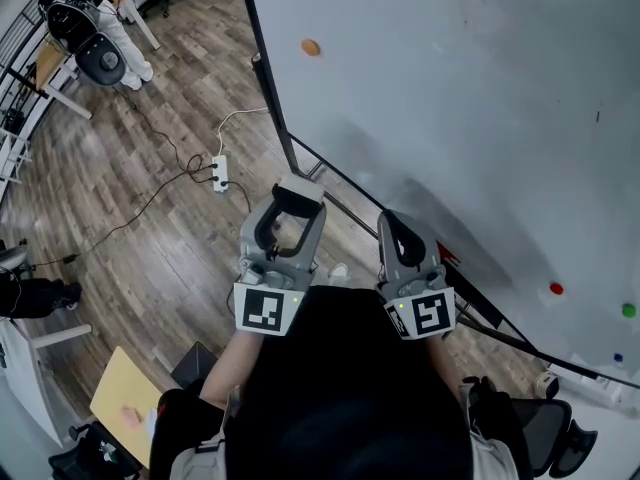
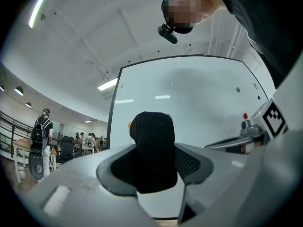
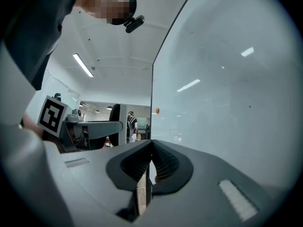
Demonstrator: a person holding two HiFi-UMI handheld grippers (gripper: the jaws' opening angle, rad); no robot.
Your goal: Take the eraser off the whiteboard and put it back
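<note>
The eraser (image 2: 151, 136), a block with a black felt face and a white back (image 1: 298, 190), sits between the jaws of my left gripper (image 1: 290, 208), which is shut on it and holds it just off the lower edge of the whiteboard (image 1: 450, 88). In the left gripper view the felt stands upright in front of the board (image 2: 189, 98), the left gripper (image 2: 154, 163) clamped around it. My right gripper (image 1: 392, 223) hangs beside it, close to the board, shut and empty; in its own view the right gripper (image 3: 150, 162) has its pads pressed together.
The board carries an orange magnet (image 1: 311, 47) near its top left, and red (image 1: 556, 289), green (image 1: 628, 310) and blue (image 1: 617, 359) ones at the right. A power strip (image 1: 219, 173) and cables lie on the wooden floor. A person with a backpack (image 1: 90, 18) stands far left.
</note>
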